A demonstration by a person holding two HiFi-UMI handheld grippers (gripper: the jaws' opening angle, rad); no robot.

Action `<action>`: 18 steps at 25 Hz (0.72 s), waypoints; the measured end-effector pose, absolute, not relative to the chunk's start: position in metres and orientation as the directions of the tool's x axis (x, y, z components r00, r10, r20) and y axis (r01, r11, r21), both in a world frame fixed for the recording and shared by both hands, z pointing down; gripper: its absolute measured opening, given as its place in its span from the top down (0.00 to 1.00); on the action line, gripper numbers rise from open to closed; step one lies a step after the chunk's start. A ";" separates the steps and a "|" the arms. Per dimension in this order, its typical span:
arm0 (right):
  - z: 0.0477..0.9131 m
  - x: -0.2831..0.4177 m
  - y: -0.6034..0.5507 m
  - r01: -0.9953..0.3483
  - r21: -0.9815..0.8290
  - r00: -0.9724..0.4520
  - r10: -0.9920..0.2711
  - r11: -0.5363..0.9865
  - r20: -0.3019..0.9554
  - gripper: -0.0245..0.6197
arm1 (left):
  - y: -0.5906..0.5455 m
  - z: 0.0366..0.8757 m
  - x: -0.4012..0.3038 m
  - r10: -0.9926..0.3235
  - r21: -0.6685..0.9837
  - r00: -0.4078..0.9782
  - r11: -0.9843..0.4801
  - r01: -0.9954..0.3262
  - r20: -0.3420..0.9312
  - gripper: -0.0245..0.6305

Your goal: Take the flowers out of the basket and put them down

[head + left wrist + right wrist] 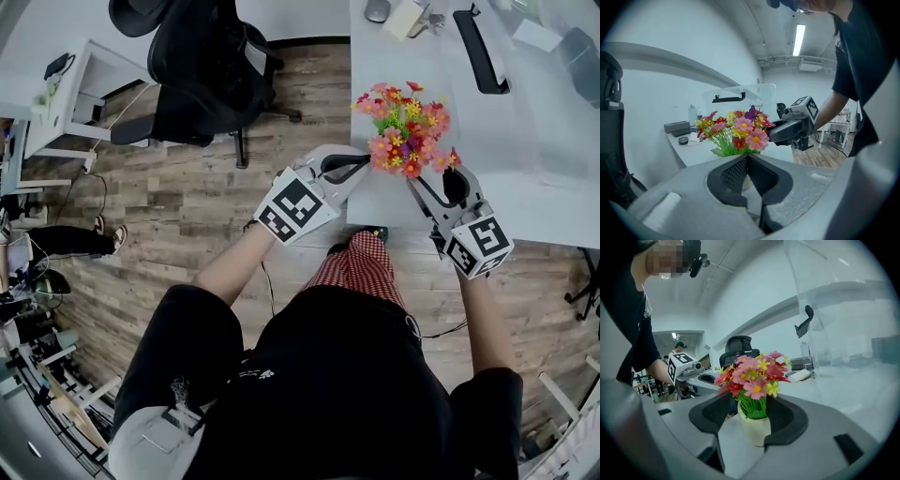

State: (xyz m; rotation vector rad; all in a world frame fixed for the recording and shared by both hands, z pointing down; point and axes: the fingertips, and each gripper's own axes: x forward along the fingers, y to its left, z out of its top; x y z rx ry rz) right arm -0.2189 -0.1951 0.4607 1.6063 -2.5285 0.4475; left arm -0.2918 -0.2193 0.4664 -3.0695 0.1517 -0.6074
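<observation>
A bunch of pink, red and yellow flowers (405,131) stands in a small cream vase (757,427) near the front edge of the white table (553,187). In the head view the blooms hide the vase. My right gripper (750,413) is open, with the vase between its jaws: the right pad touches it and a gap shows on the left side. My left gripper (747,157) is shut on nothing, its tip just short of the flowers (740,129), on the side opposite the right gripper (787,129). No basket is in view.
A clear box with a black handle (483,47) sits farther back on the table. A keyboard (677,126) and a small bottle lie at the far end. A black office chair (202,70) stands on the wood floor to the left.
</observation>
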 end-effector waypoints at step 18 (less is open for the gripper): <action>0.463 -0.222 -0.177 -0.929 -0.184 -0.365 -0.881 0.322 0.301 0.77 | -0.213 0.457 -0.305 -0.105 -0.033 0.922 -0.994 -0.100 0.372 0.95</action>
